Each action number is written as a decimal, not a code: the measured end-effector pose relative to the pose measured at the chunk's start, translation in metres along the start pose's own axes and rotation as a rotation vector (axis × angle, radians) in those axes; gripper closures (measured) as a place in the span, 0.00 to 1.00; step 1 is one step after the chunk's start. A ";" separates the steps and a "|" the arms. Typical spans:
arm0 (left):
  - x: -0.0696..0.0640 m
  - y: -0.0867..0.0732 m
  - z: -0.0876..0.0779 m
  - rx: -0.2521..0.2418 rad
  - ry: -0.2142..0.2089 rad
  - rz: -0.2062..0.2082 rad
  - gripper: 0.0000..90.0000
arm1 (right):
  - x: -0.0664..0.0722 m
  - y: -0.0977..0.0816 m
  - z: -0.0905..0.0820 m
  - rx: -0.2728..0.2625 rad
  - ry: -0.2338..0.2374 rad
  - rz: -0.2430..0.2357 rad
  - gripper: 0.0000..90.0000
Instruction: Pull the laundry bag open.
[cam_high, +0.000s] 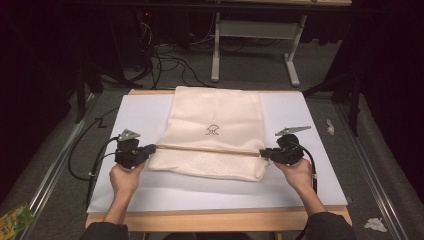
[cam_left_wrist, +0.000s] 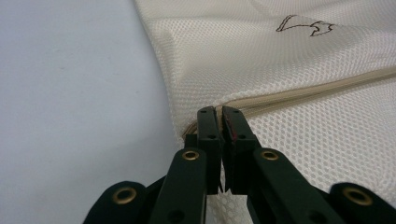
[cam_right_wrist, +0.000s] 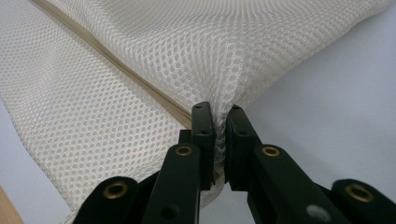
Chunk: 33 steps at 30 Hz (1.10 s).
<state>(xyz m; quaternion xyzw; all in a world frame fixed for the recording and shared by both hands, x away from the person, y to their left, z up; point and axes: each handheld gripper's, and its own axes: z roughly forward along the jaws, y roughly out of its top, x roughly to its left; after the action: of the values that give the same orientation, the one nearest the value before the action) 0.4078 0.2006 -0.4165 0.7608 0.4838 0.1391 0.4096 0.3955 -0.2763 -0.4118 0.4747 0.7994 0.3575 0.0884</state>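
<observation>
The mesh bag (cam_high: 212, 135) lies flat at the centre of the tabletop (cam_high: 300, 190), its long axis running from 12 o'clock to 6 o'clock in the high view. A zipper seam (cam_high: 210, 150) crosses it from 9 o'clock to 3 o'clock, close to the near end. A small outline logo (cam_high: 213, 130) sits just beyond the seam, toward 12 o'clock.

Handling properties, judged from the weave: the bag is light, soft and limp. It has no stiffness of its own and will sag or fold wherever it is unsupported. The open honeycomb mesh (cam_right_wrist: 140, 56) gives the pads good purchase, so slip is unlikely; the risk is snagging or stretching the mesh under a hard pull.

Recommended hold: the two ends of the zipper seam, where the tape reinforces the fabric. A two-point hold at the side edges keeps the panel spread and in tension between the hands.

Current state: the left tongs (cam_left_wrist: 219, 116) are clamped together on the bag edge at 9 o'clock, at the end of the seam tape (cam_left_wrist: 327, 86). The right tongs (cam_right_wrist: 219, 114) are clamped together on the opposite edge at 3 o'clock, with mesh bunched and puckered between them. In the high view the left tongs (cam_high: 150, 151) and the right tongs (cam_high: 263, 153) face each other across the bag.

Surroundings: the white tabletop carries the bag; the floor (cam_high: 250, 70) lies beyond at 12 o'clock, with cables (cam_high: 170, 62) and a frame stand (cam_high: 255, 45).
</observation>
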 end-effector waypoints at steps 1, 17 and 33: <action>0.001 0.000 0.000 0.000 -0.002 -0.001 0.97 | 0.000 0.000 0.000 0.002 -0.002 0.003 0.95; 0.003 -0.013 -0.002 0.013 -0.008 0.001 0.97 | -0.005 0.005 0.000 0.016 -0.037 -0.007 0.95; -0.017 -0.021 0.001 0.034 -0.065 -0.006 0.97 | -0.003 0.003 -0.004 0.007 -0.111 -0.011 0.94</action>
<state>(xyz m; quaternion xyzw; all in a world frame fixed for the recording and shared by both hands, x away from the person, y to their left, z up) 0.3869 0.1895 -0.4303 0.7701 0.4750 0.1050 0.4126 0.3978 -0.2798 -0.4077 0.4895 0.7972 0.3274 0.1329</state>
